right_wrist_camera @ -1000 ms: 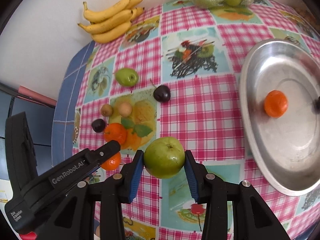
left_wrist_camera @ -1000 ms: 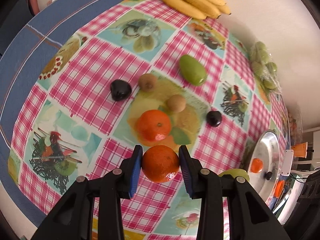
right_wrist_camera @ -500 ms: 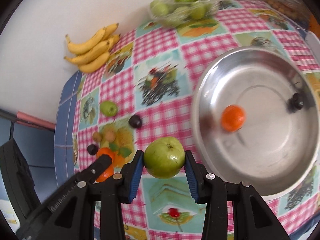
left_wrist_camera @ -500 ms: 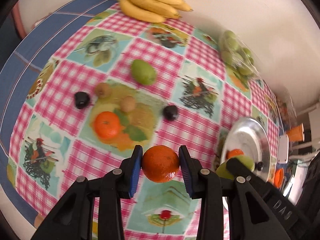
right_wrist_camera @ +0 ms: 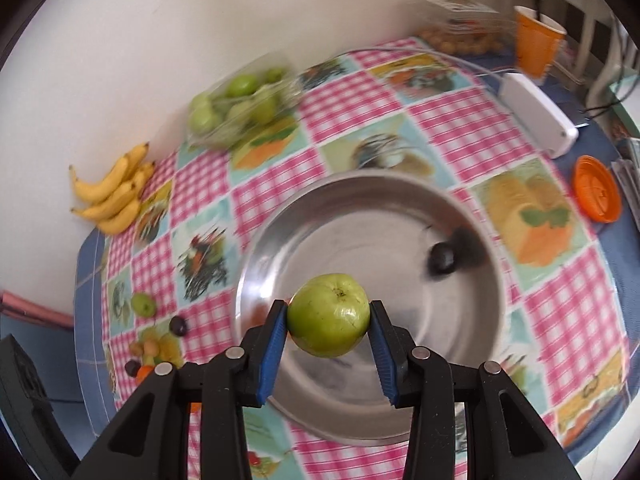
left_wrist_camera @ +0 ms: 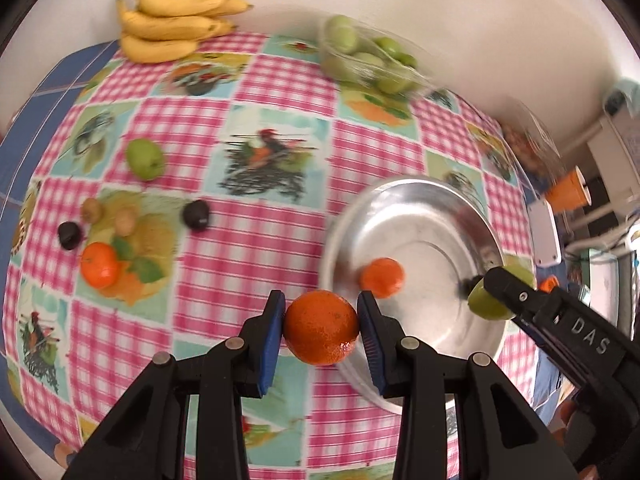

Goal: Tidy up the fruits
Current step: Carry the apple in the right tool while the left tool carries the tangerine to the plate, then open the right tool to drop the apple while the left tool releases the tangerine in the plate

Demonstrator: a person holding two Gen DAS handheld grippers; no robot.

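My left gripper (left_wrist_camera: 321, 328) is shut on an orange mandarin (left_wrist_camera: 321, 326), held in the air just off the near left rim of the metal bowl (left_wrist_camera: 420, 208). My right gripper (right_wrist_camera: 329, 318) is shut on a green apple (right_wrist_camera: 329, 314) above the bowl (right_wrist_camera: 360, 184); it also shows at the right of the left wrist view, with the apple (left_wrist_camera: 486, 306) over the bowl's right side. Inside the bowl lie a mandarin (left_wrist_camera: 382, 277) and a dark plum (right_wrist_camera: 441, 261). Loose on the checked cloth are another mandarin (left_wrist_camera: 99, 265), a green apple (left_wrist_camera: 145, 159), two plums (left_wrist_camera: 196, 215) and two small kiwis (left_wrist_camera: 125, 221).
Bananas (left_wrist_camera: 172, 26) and a clear pack of green fruit (left_wrist_camera: 368, 60) lie along the wall. An orange cup (right_wrist_camera: 536, 40), a white box (right_wrist_camera: 540, 116), an orange lid (right_wrist_camera: 596, 189) and a pack of small yellow fruit (right_wrist_camera: 460, 38) stand beyond the bowl on the right.
Both grippers have carried their fruit rightwards from the loose fruits to the bowl. The right one now hangs over the bowl; the left one reaches its rim. Both grips are unchanged.
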